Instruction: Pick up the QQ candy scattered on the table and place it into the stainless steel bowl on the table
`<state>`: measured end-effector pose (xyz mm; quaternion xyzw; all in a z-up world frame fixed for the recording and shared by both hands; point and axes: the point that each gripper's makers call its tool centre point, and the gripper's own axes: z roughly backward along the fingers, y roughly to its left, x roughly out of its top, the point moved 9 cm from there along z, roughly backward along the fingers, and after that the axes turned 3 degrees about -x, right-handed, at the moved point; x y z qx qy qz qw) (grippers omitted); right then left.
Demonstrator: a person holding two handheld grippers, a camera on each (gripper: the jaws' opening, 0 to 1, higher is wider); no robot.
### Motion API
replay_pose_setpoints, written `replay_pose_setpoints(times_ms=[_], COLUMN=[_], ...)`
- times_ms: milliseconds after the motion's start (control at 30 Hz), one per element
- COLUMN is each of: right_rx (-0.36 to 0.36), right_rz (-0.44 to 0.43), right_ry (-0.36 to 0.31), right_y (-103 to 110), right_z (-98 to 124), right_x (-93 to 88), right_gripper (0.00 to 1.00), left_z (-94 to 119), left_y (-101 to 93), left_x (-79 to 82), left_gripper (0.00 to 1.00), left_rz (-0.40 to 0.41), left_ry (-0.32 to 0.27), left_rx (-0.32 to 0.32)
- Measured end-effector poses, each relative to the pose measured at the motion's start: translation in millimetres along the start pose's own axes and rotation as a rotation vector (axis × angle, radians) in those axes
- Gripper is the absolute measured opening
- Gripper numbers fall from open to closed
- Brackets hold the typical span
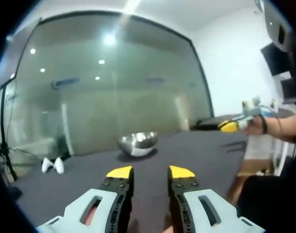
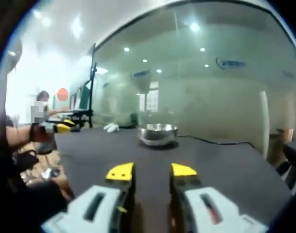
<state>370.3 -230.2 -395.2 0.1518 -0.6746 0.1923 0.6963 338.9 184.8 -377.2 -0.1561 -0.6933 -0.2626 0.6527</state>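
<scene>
A: In the left gripper view, what do you see?

B: The left gripper (image 1: 150,173) has its yellow-tipped jaws spread apart with nothing between them, held over the dark table (image 1: 196,155). The stainless steel bowl (image 1: 138,143) sits on the table well ahead of the fingertips, slightly left of the gap. Two small white objects (image 1: 52,165) lie near the table's far left edge; they are too blurred to say whether they are candy. At the right edge a person's hand (image 1: 257,125) holds a yellow-tipped tool.

A: And the right gripper view?

B: The right gripper (image 2: 151,171) is also open, jaws parted and empty, above the same table (image 2: 225,165). The bowl (image 2: 158,133) stands straight ahead, well apart from the fingertips, in line with the gap. Small white items (image 2: 110,127) lie to the bowl's left, near the far edge. A thin dark cable (image 2: 211,141) runs to the right from behind the bowl.
</scene>
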Motion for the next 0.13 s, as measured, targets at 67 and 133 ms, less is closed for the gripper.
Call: replay_pose_setpoints(times_ms=[67,133], right_rx=[-0.007,-0.005], right_rz=[0.001,-0.007], right_ry=[0.010,0.015], right_y=[0.5,1.2], right_z=[-0.3,-0.2], right_x=[-1.8,-2.9], right_gripper=[0.28,0.28], left_z=[2.0,3.9], left_y=[0.8,1.9], left_x=[-0.4,-0.8], left_gripper=[0.29,0.29], left_rz=[-0.018,-0.006], left_ry=[-0.001,-0.010], left_rx=[0.019,0.019])
